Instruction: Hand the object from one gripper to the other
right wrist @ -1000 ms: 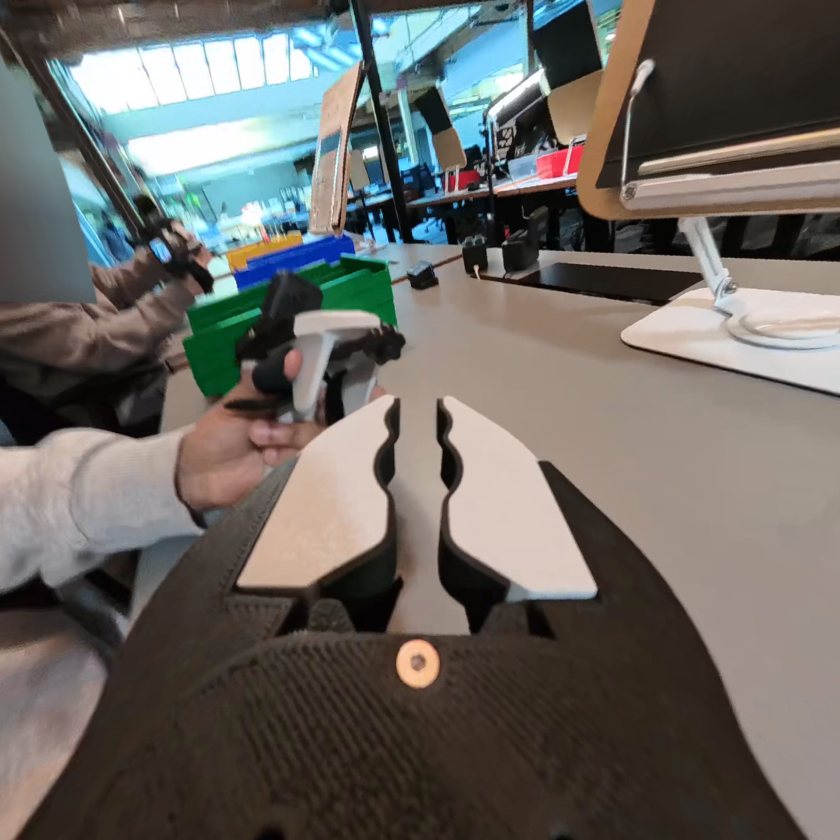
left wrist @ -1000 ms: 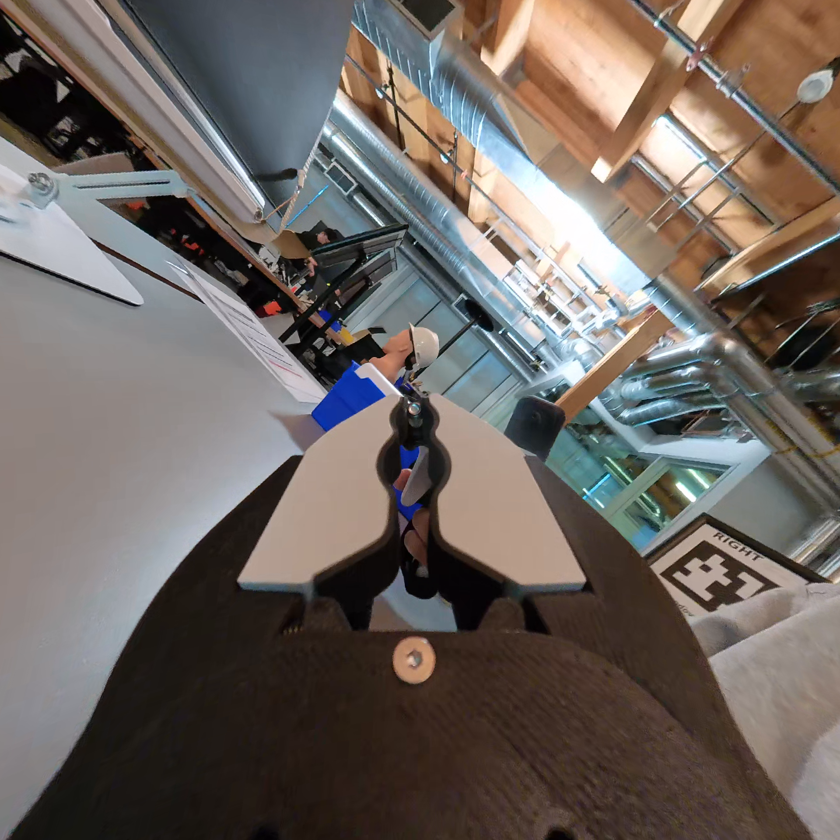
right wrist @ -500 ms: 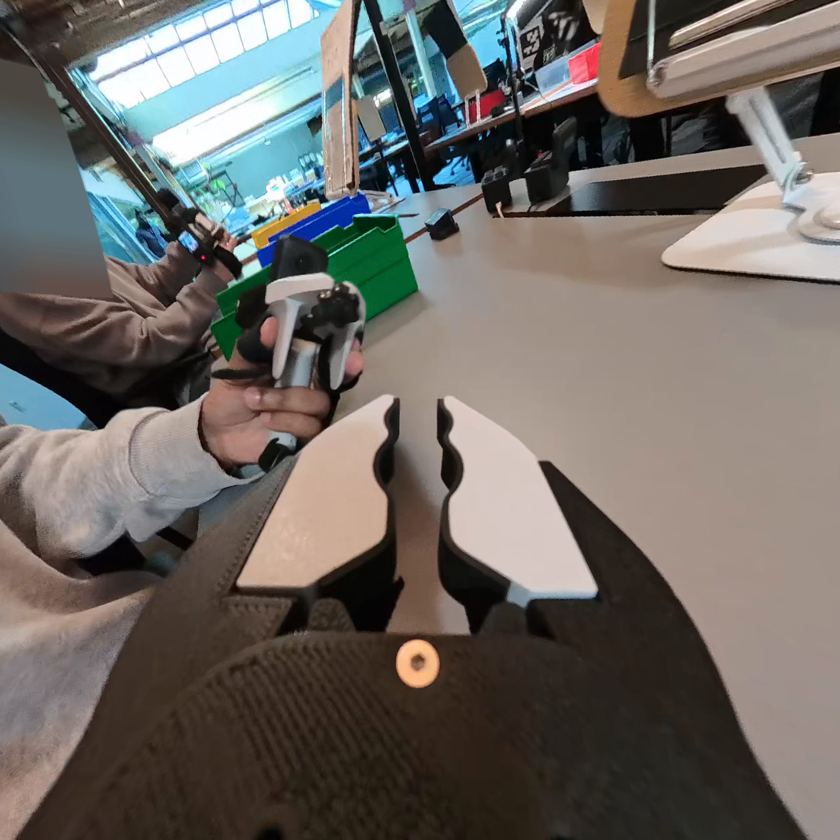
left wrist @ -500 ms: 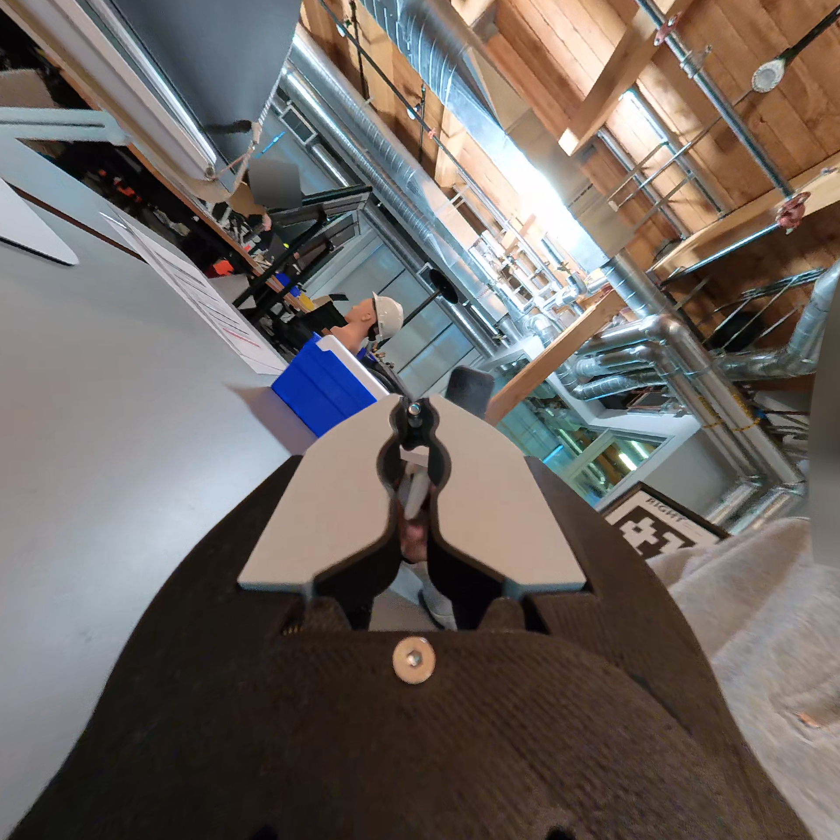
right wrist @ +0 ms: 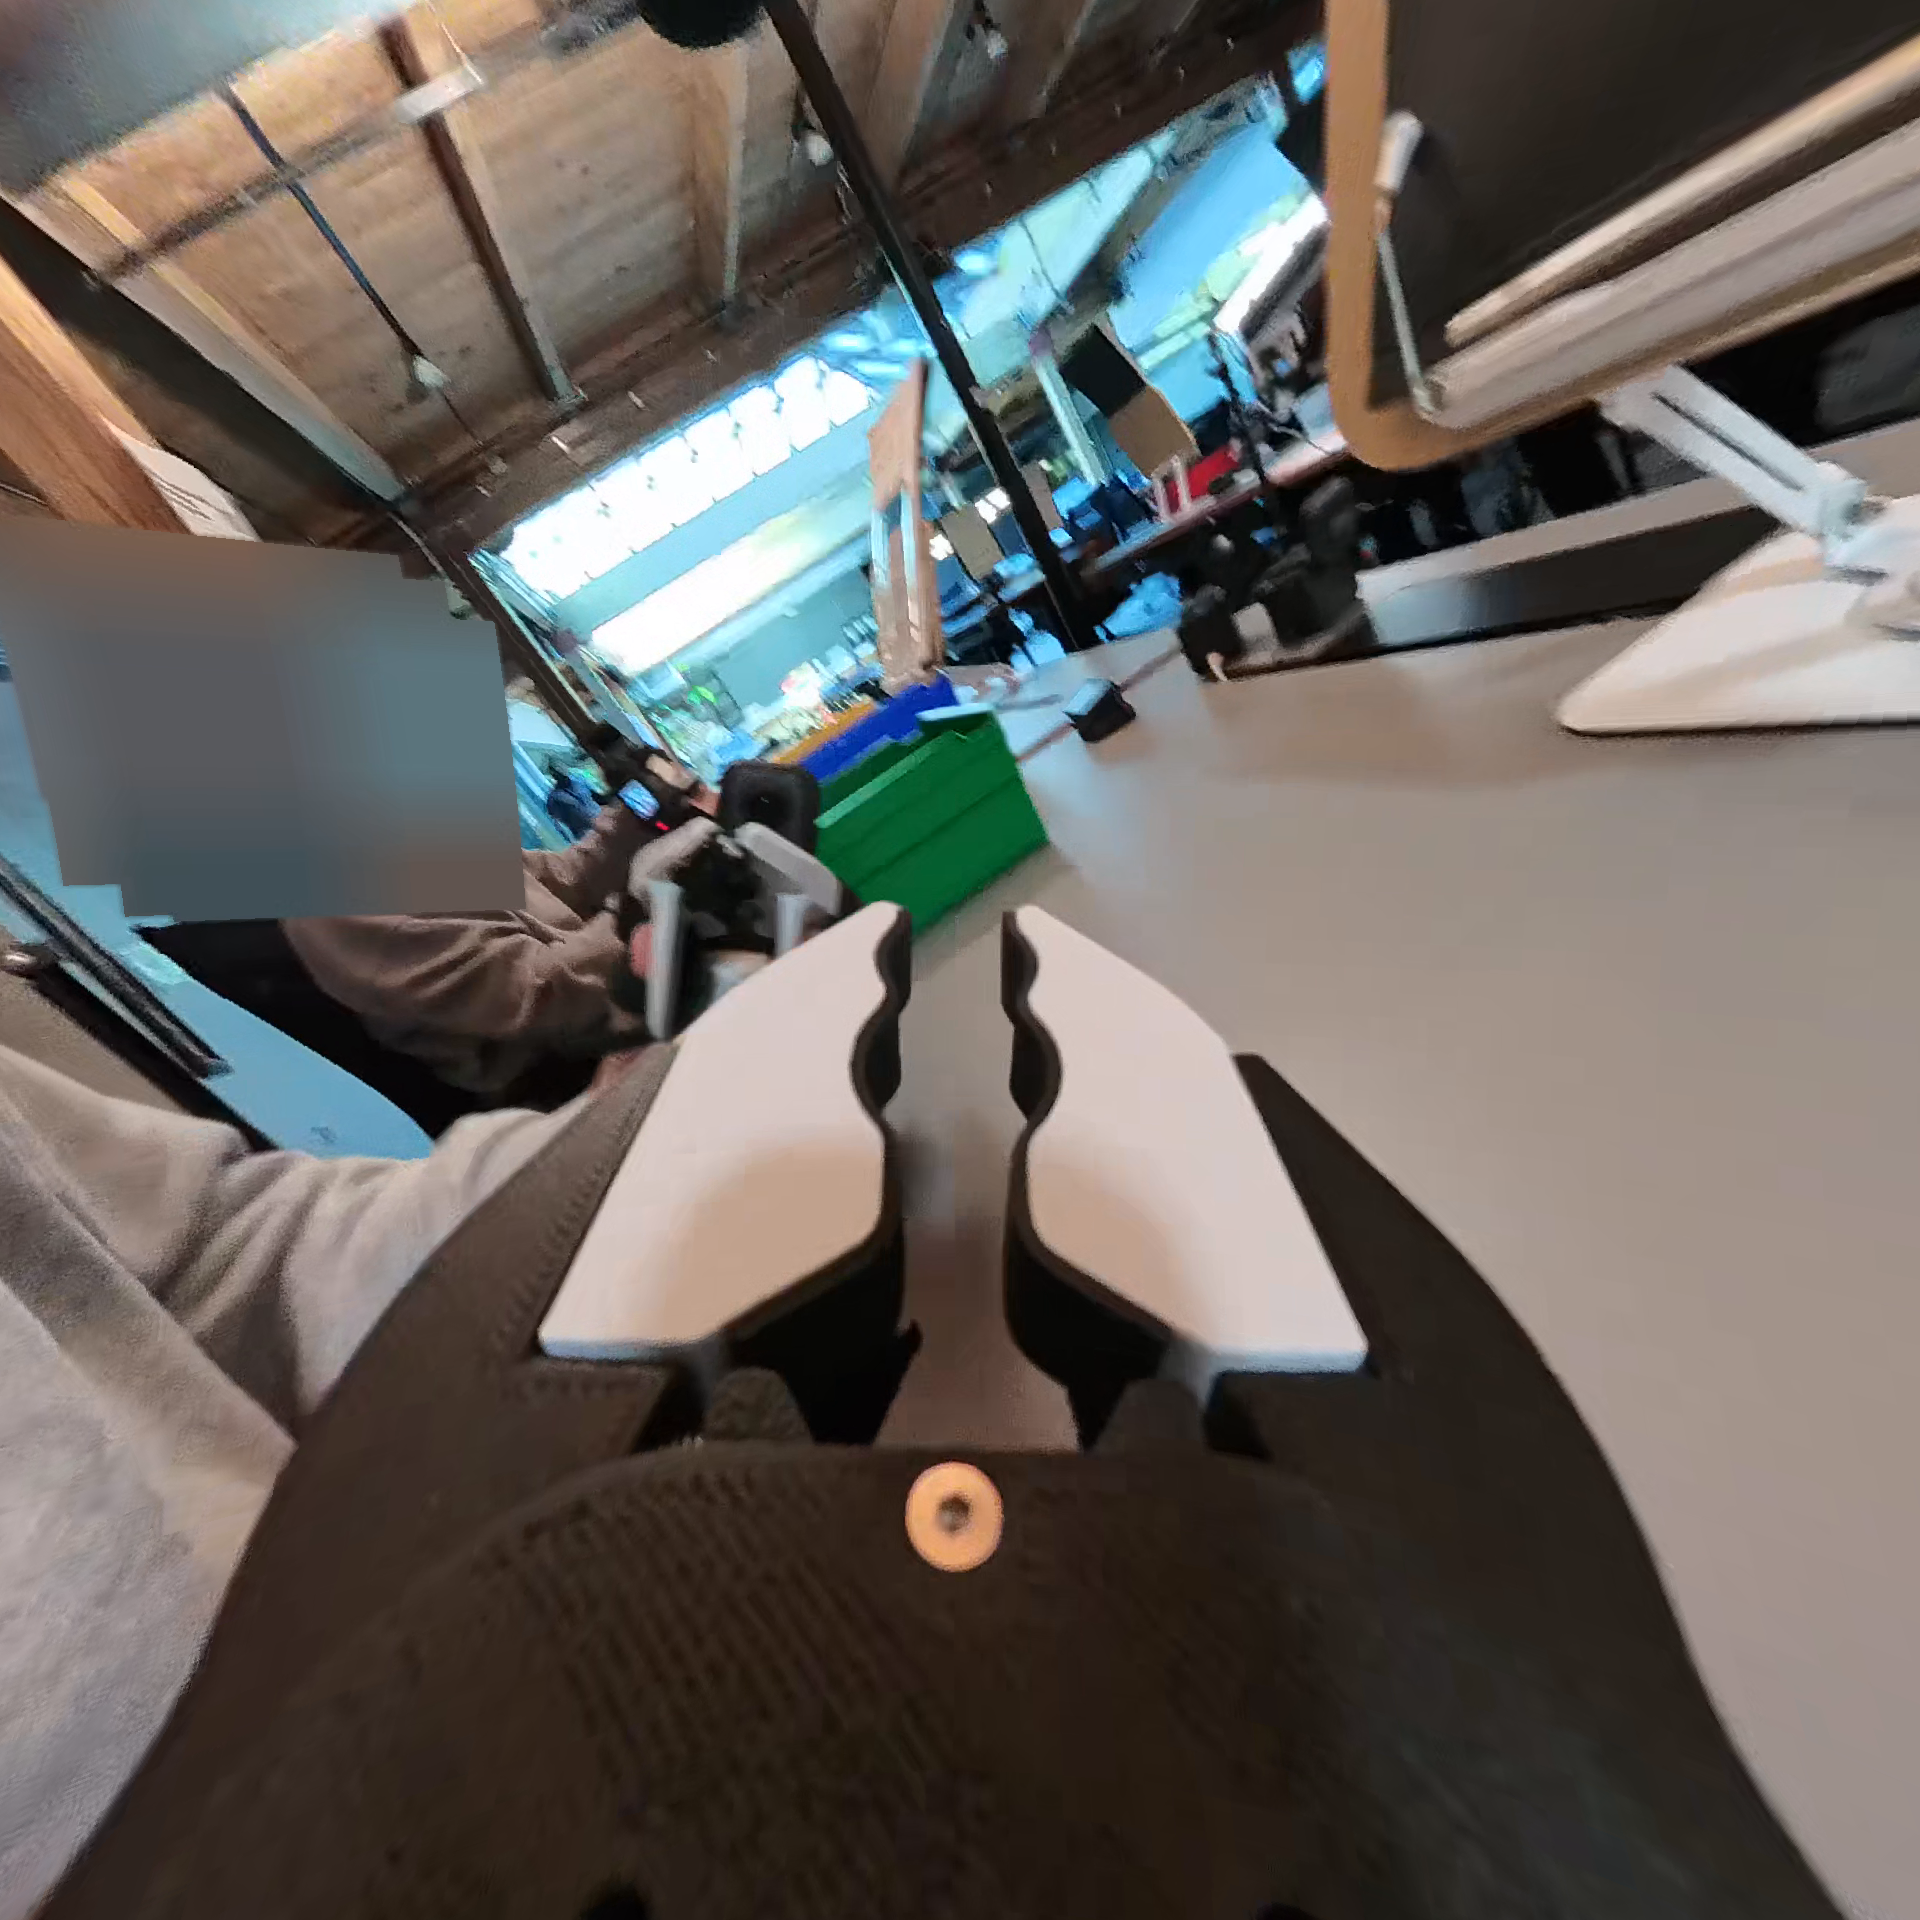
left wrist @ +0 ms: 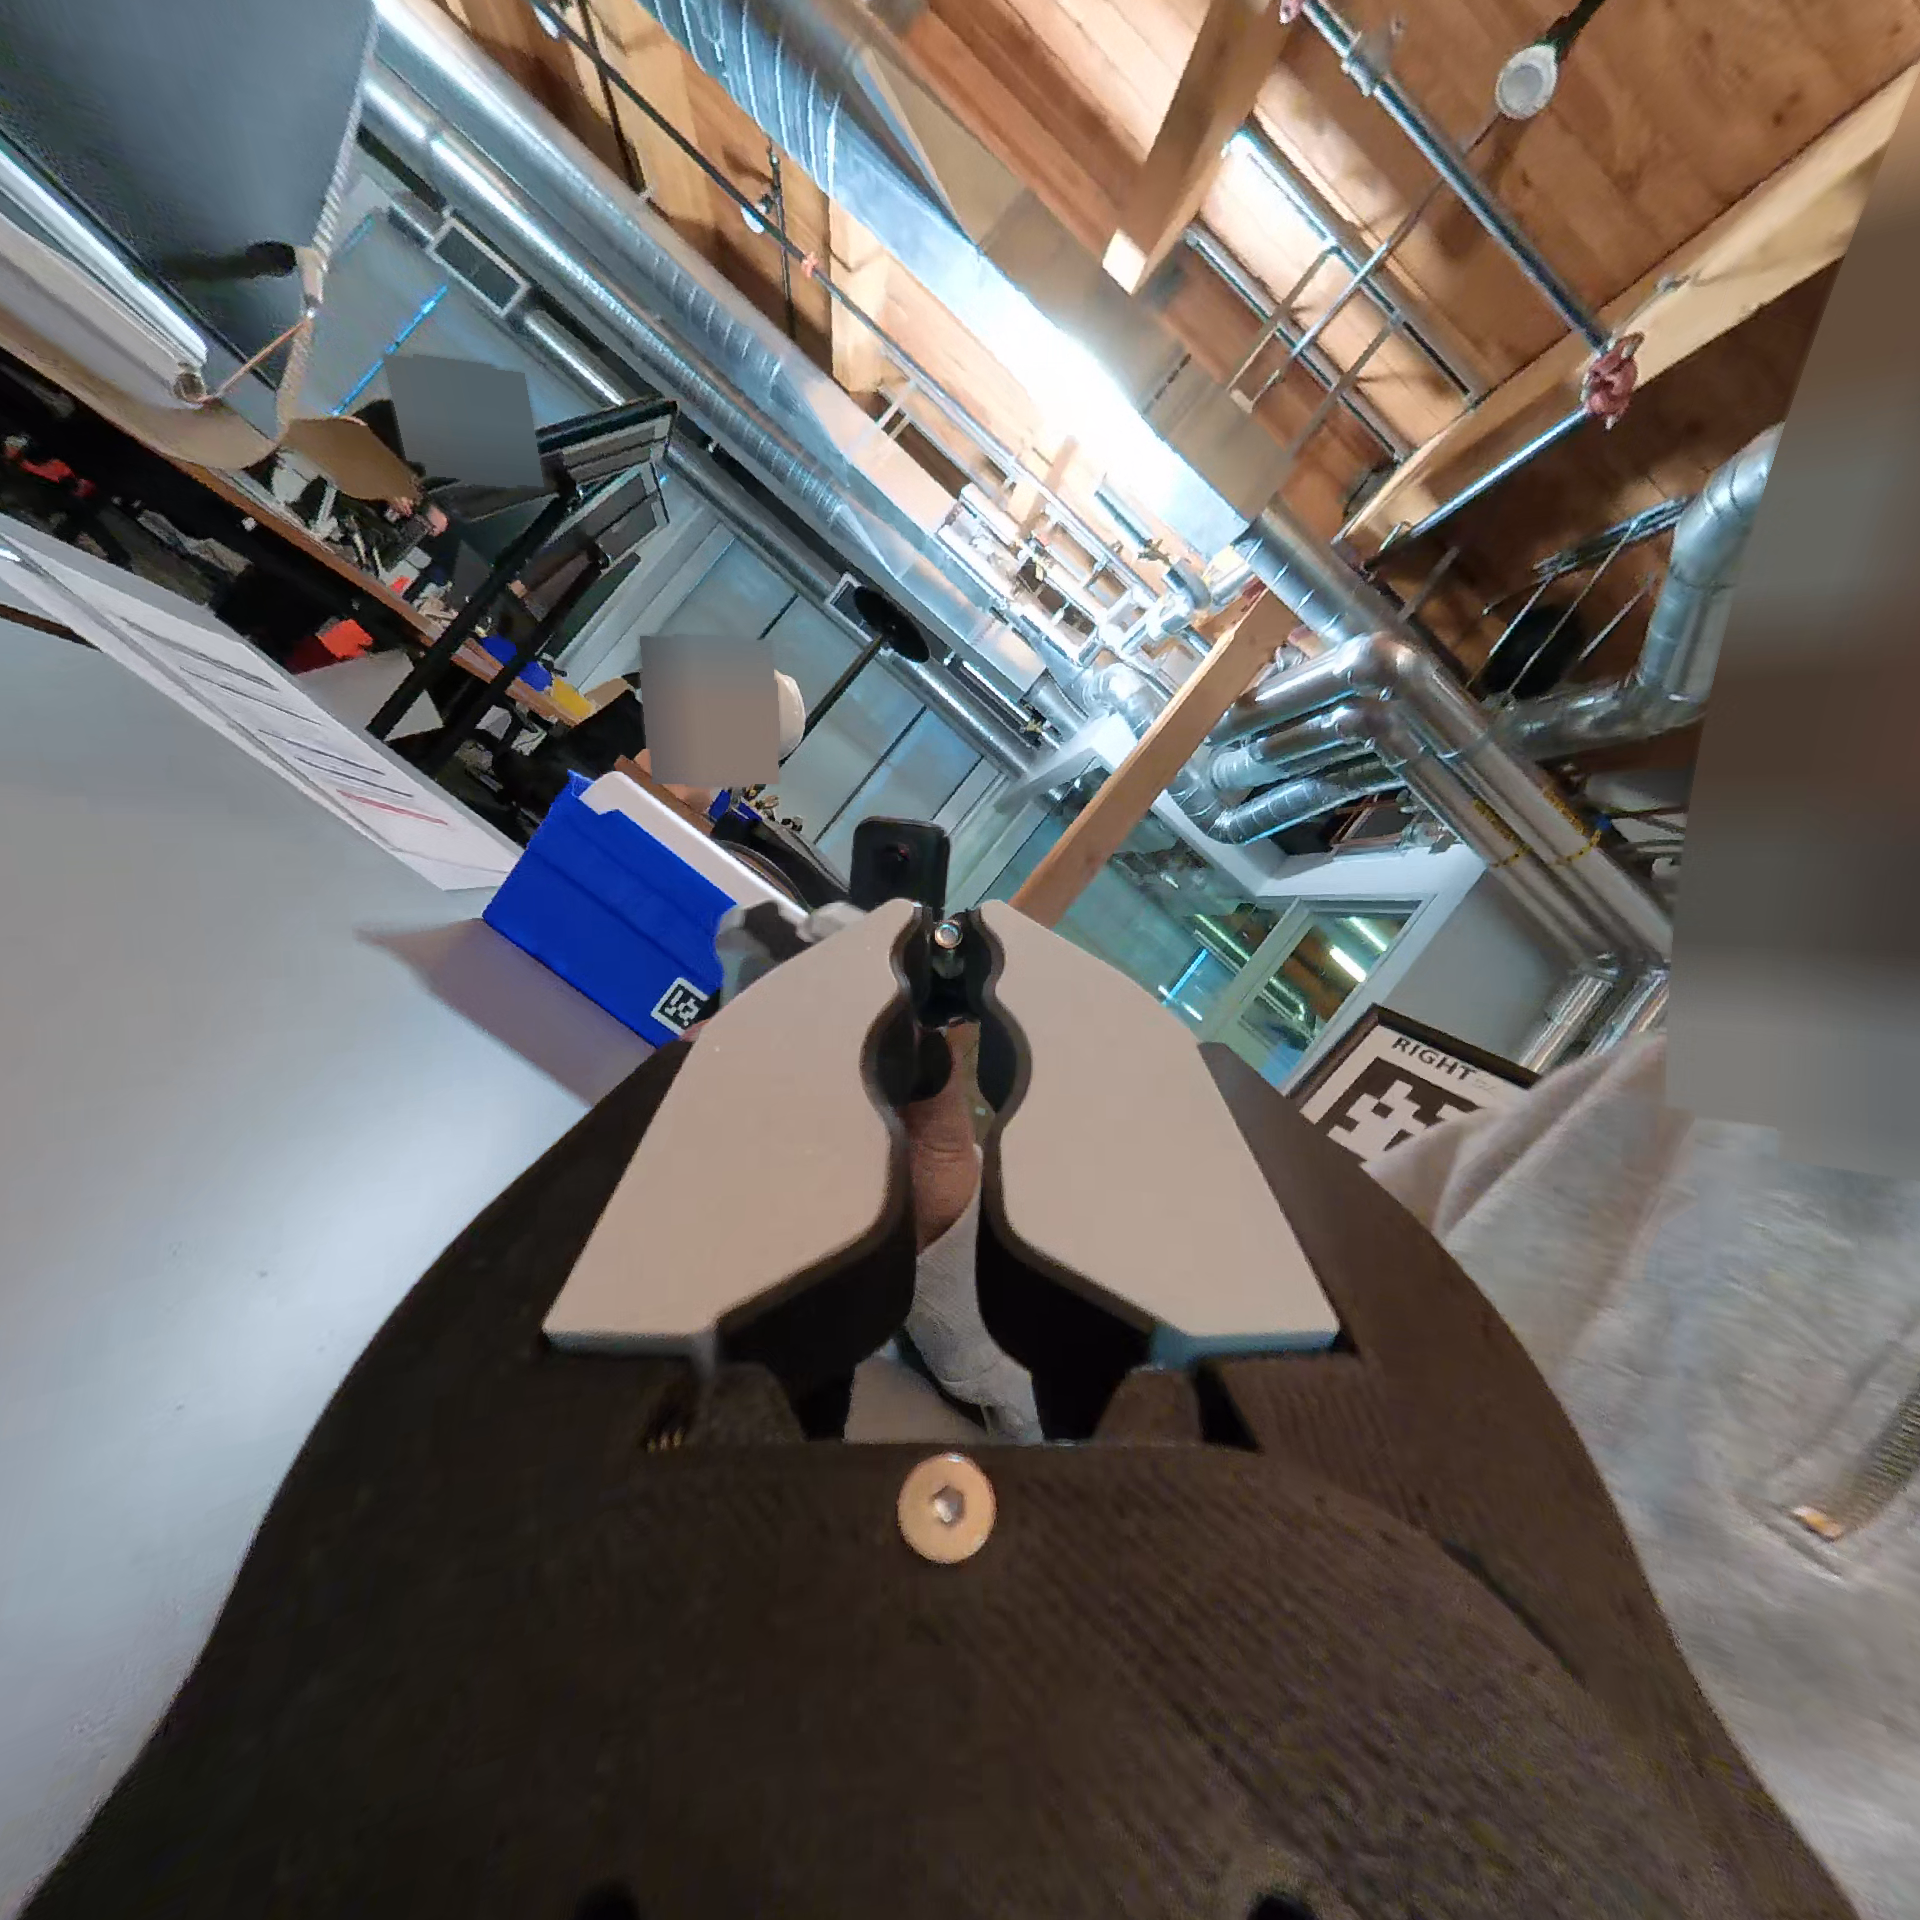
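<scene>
I see 1 blue bin (left wrist: 608, 928) at the grey table's (left wrist: 208, 1091) edge, 1 green bin (right wrist: 928, 821) farther along, and a white monitor base (right wrist: 1745, 665).

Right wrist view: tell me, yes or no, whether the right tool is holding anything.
No: the right tool is open, and only the bare grey table shows through the gap between its fingers.

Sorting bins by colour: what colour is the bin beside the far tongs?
Green, clearest in the right wrist view.
</scene>
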`<state>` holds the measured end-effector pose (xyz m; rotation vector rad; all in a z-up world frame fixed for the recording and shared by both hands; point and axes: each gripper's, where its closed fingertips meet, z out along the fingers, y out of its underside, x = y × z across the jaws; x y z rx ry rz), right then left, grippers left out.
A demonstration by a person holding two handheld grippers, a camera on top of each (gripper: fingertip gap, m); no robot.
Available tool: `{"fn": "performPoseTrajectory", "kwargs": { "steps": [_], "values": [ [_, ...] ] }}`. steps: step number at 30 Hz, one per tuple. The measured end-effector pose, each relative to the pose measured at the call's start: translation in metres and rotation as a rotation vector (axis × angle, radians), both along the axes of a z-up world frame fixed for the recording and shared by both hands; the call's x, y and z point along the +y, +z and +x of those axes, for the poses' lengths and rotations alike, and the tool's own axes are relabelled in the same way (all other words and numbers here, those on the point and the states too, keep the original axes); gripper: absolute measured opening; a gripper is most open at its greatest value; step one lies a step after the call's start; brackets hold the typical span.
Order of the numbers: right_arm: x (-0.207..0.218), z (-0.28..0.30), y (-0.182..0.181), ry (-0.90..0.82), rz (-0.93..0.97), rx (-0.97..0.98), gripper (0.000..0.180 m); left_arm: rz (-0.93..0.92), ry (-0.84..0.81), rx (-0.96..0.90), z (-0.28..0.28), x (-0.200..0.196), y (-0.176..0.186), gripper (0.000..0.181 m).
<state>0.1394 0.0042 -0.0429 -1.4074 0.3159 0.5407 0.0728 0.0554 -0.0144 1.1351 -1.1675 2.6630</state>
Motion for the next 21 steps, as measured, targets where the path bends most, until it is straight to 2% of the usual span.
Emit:
{"fn": "performPoseTrajectory", "kwargs": {
  "steps": [3, 6, 9, 13, 21],
  "values": [
    [0.005, -0.009, 0.006, 0.005, -0.006, -0.048, 0.015, 0.062, -0.008, 0.022, 0.010, -0.002, -0.008, 0.005],
    [0.003, -0.014, -0.005, -0.014, -0.078, -0.122, 0.013, -0.006, 0.001, 0.042, 0.008, 0.004, -0.012, 0.005],
    [-0.006, -0.024, -0.001, -0.012, -0.047, -0.075, 0.014, -0.065, 0.019, 0.032, 0.001, 0.009, -0.007, 0.005],
    [-0.020, -0.031, 0.006, -0.067, -0.007, -0.082, 0.013, -0.044, 0.055, 0.031, -0.005, 0.009, -0.010, 0.005],
    [-0.010, -0.033, 0.000, -0.022, -0.022, -0.107, 0.016, -0.094, 0.027, 0.042, 0.000, 0.007, -0.014, 0.005]
  ]
}}
